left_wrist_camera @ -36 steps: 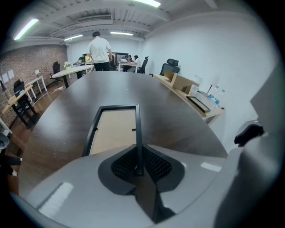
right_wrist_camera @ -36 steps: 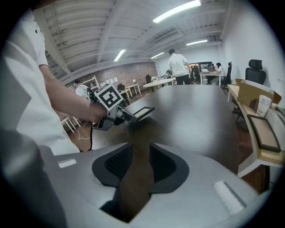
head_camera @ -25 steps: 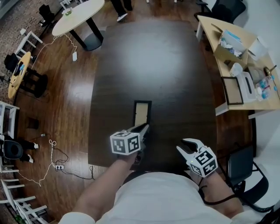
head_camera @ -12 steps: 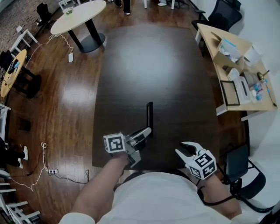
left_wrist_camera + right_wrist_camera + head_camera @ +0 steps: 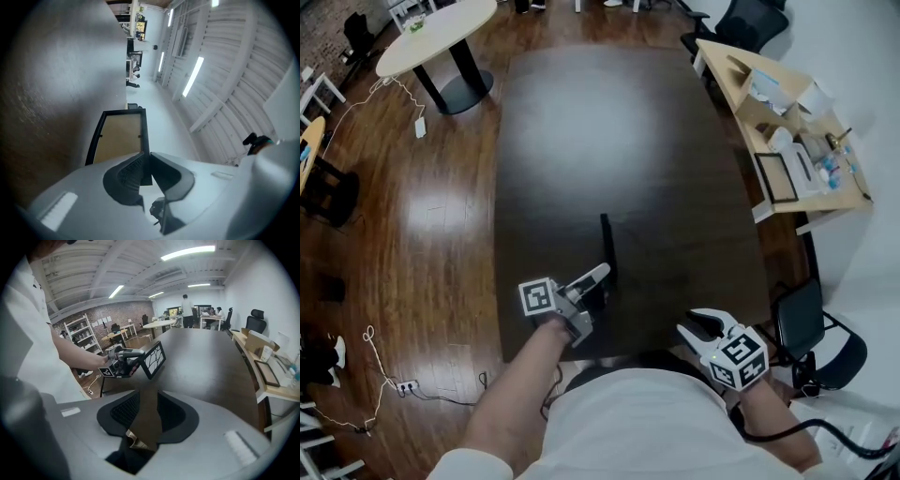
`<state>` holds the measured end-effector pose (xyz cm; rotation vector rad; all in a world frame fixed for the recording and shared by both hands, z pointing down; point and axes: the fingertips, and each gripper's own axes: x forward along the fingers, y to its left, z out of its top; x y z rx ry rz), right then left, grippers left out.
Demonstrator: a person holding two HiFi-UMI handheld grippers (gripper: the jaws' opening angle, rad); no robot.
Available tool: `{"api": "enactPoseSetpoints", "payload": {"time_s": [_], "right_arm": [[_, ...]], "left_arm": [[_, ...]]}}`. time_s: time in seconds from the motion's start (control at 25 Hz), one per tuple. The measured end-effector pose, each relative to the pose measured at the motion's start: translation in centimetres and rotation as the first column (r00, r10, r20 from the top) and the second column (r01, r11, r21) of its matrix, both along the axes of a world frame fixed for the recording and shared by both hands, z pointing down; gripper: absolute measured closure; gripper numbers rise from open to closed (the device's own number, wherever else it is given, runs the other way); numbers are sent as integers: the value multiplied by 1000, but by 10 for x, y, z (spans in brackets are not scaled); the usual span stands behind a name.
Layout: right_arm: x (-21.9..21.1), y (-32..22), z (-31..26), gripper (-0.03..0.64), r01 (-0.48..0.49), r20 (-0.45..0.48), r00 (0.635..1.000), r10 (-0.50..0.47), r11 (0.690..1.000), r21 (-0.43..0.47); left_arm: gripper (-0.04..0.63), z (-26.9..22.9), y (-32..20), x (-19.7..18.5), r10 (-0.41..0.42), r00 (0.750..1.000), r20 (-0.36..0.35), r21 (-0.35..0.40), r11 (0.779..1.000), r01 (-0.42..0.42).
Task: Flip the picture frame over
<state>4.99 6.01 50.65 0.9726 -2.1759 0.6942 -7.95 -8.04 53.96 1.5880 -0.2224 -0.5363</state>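
1. The frame [image 5: 606, 246] is found standing on edge on the counter [image 5: 656, 141], towards the near end. In the head view it is reduced to a thin dark line.
2. The frame's long axis is laid along the counter, running away from the person.
3. The left tongs [image 5: 598, 275] are closed on the frame's near end, with the rim clamped between the jaws. This is confirmed in the left gripper view.
4. The right tongs [image 5: 700, 328] are held moderately open with nothing gripped. Only counter is seen through the gap. They are kept to the right of the frame, well apart from it.
5. The frame lies straight ahead of the left tongs, in line with them, so the left is the nearer and the only one engaged. The flip is judged about half done. Completion is judged to depend on a roll of the left tongs about the long axis, so that the frame is lowered flat.
6. The two faces, hidden from the head view, are shown by the other views:
   - A tan backing with small tabs is seen in the left gripper view.
   - A pictured face with a dark branching pattern, turned towards the right tongs, is seen in the right gripper view.
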Motion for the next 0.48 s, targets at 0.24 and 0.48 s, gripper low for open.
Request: {"api": "enactPoseSetpoints", "payload": {"time_s": [0.24, 0.48], "right_arm": [[-4, 15, -3, 495, -40, -28, 999, 40, 999, -10], [-11, 18, -5, 495, -52, -32, 998, 51, 999, -17]], "left_arm": [[555, 10, -1, -9, 13, 998, -61, -19, 1000, -15], [554, 18, -1, -18, 4, 998, -61, -43, 999, -7]]}}
